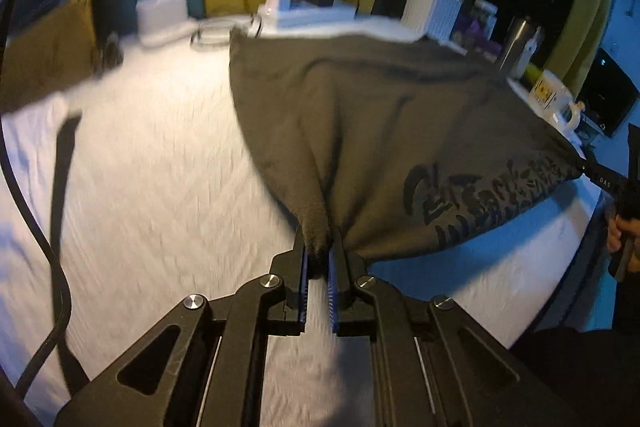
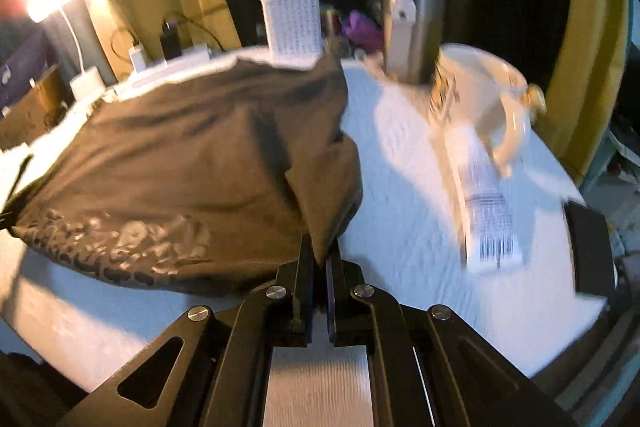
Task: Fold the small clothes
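Garment: an olive-brown shirt [image 1: 392, 115] with dark lettering, filling the centre and right of the left wrist view and the left half of the right wrist view; near edge lifted, far edge apparently lying on the white-covered desk [image 1: 160, 163].
Left gripper [image 1: 319, 251]: pinching a bunched corner of the shirt between its blue pads, low in the middle of its own frame.
Right gripper [image 2: 320, 259]: pressed together on another fold of the same shirt, low centre of its frame; it also shows at the right edge of the left view, cloth drawn to a point there.
Why held so: probably to stretch the near edge taut between two corners, so it can be carried over as one flat fold.
Blur: both views are smeared, so the fine creases are unclear.
Clutter: a cream mug [image 2: 484, 95], steel tumbler [image 2: 416, 27] and printed white tube [image 2: 484, 203] sit right of the shirt, near enough that swinging cloth might brush them.
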Action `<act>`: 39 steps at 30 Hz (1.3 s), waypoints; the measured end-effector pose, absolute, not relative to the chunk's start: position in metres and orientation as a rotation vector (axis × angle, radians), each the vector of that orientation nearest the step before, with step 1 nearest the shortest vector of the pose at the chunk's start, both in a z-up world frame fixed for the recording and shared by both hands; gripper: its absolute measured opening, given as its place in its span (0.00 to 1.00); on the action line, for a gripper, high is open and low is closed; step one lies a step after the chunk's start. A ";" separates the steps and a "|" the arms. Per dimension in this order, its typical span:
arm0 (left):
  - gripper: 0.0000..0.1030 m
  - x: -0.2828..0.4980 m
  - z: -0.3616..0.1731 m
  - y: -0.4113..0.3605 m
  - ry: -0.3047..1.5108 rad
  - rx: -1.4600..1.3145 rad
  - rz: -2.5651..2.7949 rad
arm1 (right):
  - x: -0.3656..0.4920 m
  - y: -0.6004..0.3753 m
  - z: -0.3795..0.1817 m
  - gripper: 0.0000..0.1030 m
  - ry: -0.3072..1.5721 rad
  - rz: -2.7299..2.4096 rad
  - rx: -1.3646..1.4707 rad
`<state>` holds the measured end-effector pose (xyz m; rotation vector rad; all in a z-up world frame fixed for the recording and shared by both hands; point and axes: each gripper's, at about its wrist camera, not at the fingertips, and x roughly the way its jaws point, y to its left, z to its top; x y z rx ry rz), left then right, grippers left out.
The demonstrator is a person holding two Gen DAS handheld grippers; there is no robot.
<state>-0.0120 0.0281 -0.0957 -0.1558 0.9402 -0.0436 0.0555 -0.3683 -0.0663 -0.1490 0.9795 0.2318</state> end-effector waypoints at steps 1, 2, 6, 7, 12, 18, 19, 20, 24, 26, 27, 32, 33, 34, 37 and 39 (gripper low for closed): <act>0.06 -0.017 -0.099 0.027 0.947 -0.157 -0.041 | 0.050 -0.369 -0.072 0.04 0.987 0.222 -0.156; 0.06 -0.022 -0.100 0.025 0.948 -0.154 -0.037 | 0.047 -0.370 -0.074 0.04 0.991 0.221 -0.152; 0.06 -0.032 -0.097 0.018 0.940 -0.128 -0.036 | 0.033 -0.372 -0.076 0.04 0.983 0.194 -0.169; 0.06 -0.034 -0.097 0.016 0.940 -0.121 -0.034 | 0.030 -0.372 -0.077 0.04 0.981 0.189 -0.171; 0.06 -0.041 -0.098 0.017 0.936 -0.113 -0.036 | 0.017 -0.372 -0.074 0.04 0.975 0.167 -0.184; 0.09 -0.048 -0.107 0.020 0.963 -0.126 -0.052 | 0.013 -0.374 -0.071 0.04 0.988 0.141 -0.171; 0.09 -0.050 -0.108 0.021 0.968 -0.128 -0.050 | 0.013 -0.374 -0.070 0.04 0.995 0.137 -0.171; 0.10 -0.051 -0.109 0.023 0.971 -0.134 -0.046 | 0.014 -0.374 -0.070 0.04 1.000 0.135 -0.170; 0.11 -0.056 -0.102 0.032 0.967 -0.161 -0.056 | 0.017 -0.375 -0.066 0.04 1.022 0.130 -0.164; 0.12 -0.056 -0.096 0.033 0.954 -0.153 -0.047 | 0.016 -0.376 -0.063 0.06 1.023 0.125 -0.163; 0.12 -0.056 -0.094 0.033 0.951 -0.148 -0.044 | 0.016 -0.376 -0.061 0.10 1.023 0.122 -0.165; 0.12 -0.052 -0.079 0.039 0.910 -0.135 -0.024 | 0.017 -0.382 -0.046 0.10 0.994 0.093 -0.159; 0.12 -0.051 -0.078 0.042 0.905 -0.136 -0.017 | 0.018 -0.382 -0.043 0.10 0.986 0.086 -0.161; 0.12 -0.050 -0.075 0.044 0.898 -0.139 -0.009 | 0.019 -0.383 -0.041 0.10 0.982 0.085 -0.161; 0.12 -0.049 -0.069 0.050 0.881 -0.142 0.008 | 0.025 -0.383 -0.037 0.10 0.970 0.081 -0.160; 0.12 -0.045 -0.069 0.053 0.878 -0.149 0.016 | 0.030 -0.383 -0.037 0.10 0.968 0.081 -0.155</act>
